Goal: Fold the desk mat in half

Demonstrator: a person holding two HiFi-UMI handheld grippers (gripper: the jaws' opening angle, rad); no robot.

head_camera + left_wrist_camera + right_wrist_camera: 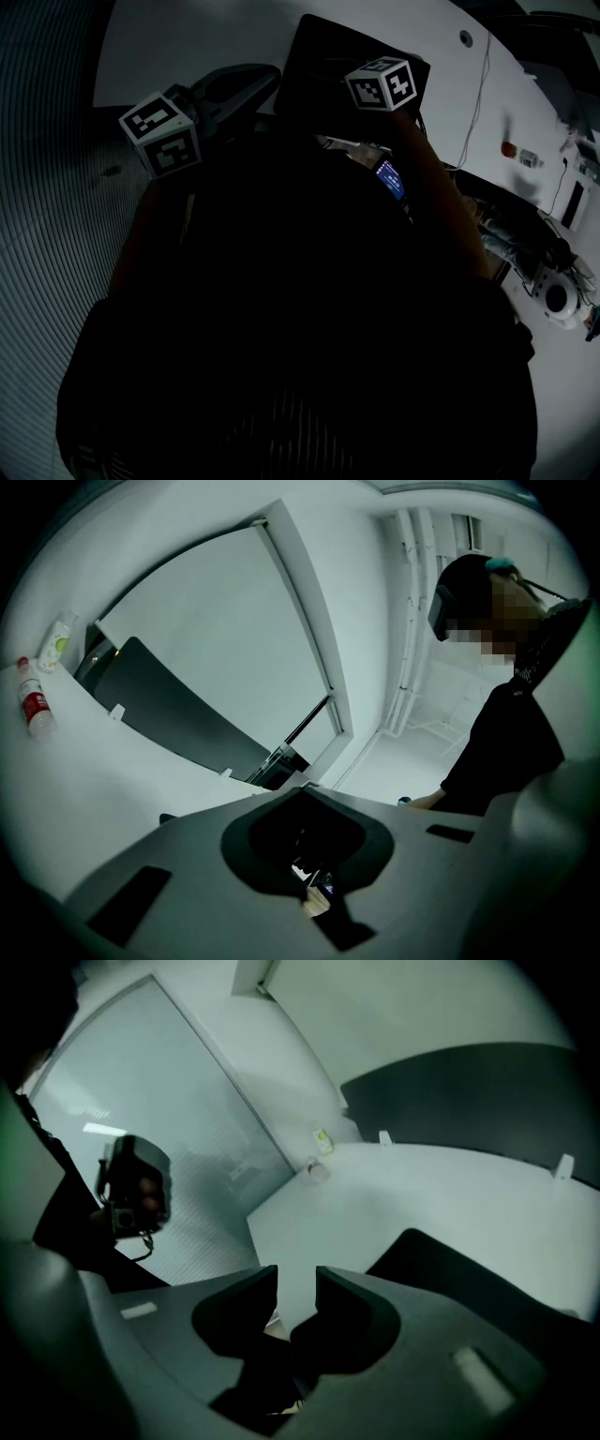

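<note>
The dark desk mat [314,56] lies on the white table [178,37] at the top of the head view. In the right gripper view a corner of the desk mat [450,1265] shows just right of the jaws. My right gripper [296,1283] is open, and only bare white table shows through the gap. Its marker cube [382,82] hangs over the mat's near edge. My left gripper [305,789] is shut with nothing seen between the jaws. It points level across the table, and in the head view the left gripper [234,84] sits beside the mat's left edge.
A plastic bottle [33,700] and a small pack [58,635] stand at the table's far end by a dark partition [178,710]. A person [516,724] stands at the right. Cables and devices [562,300] lie on the right of the table. Ribbed floor [56,234] is on the left.
</note>
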